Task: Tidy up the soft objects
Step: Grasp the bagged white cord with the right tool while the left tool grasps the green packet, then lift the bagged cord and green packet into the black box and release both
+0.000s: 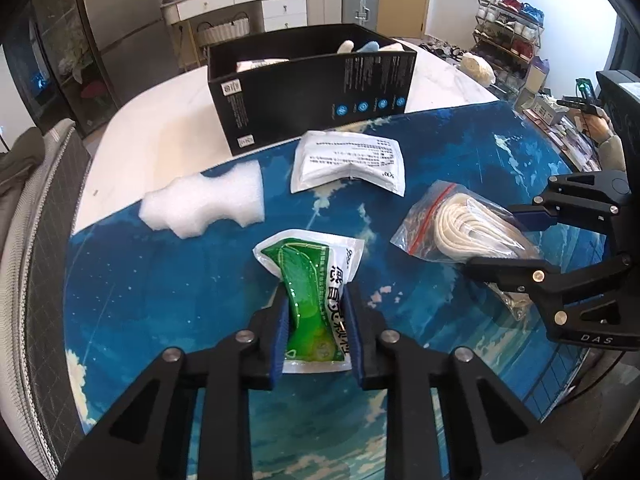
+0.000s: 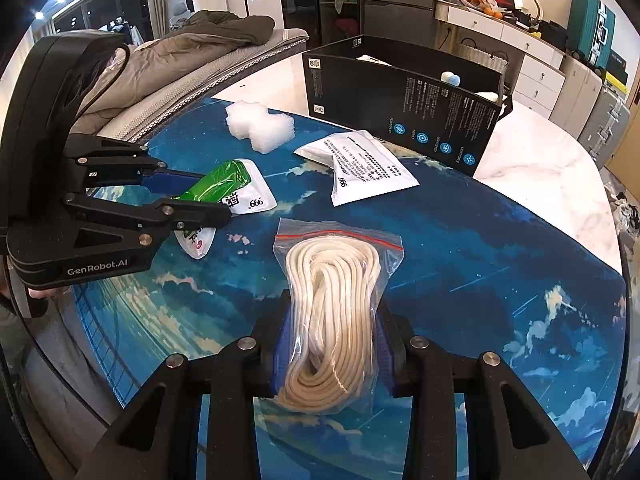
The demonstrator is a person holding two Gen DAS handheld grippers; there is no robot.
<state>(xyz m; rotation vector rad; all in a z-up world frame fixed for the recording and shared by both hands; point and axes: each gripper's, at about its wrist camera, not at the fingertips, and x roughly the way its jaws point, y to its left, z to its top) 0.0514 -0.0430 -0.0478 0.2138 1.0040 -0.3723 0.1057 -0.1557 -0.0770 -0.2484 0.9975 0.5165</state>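
Two-handed pickup stage of sorting soft items into a container. The left hand-held gripper (image 1: pixel 316 320) pinches the green-and-white sachet (image 1: pixel 310 280) across its middle, the packet buckling between the blue pads; its free end lies toward the middle of the bench (image 1: pixel 460 80), over the blue sky-patterned mat (image 1: pixel 160 300). The right hand-held gripper (image 2: pixel 332 340) is closed on the zip bag of coiled white cord (image 2: pixel 334 300), squeezing the lower part of the coil. Whether either item has left the mat cannot be told.

Not yet gripped: a white foam block (image 1: pixel 204 204) and a flat white printed pouch (image 1: pixel 348 164), lying apart on the mat. Beyond them stands the open black box (image 1: pixel 312 92), partly on the mat, with pale soft items already showing above its rim.

Judgement: the step in hand is securing both packets; the next move likely calls for lifting each over the box's near wall and opening the fingers above its interior. Both packages are limp, so they may sag or slip.
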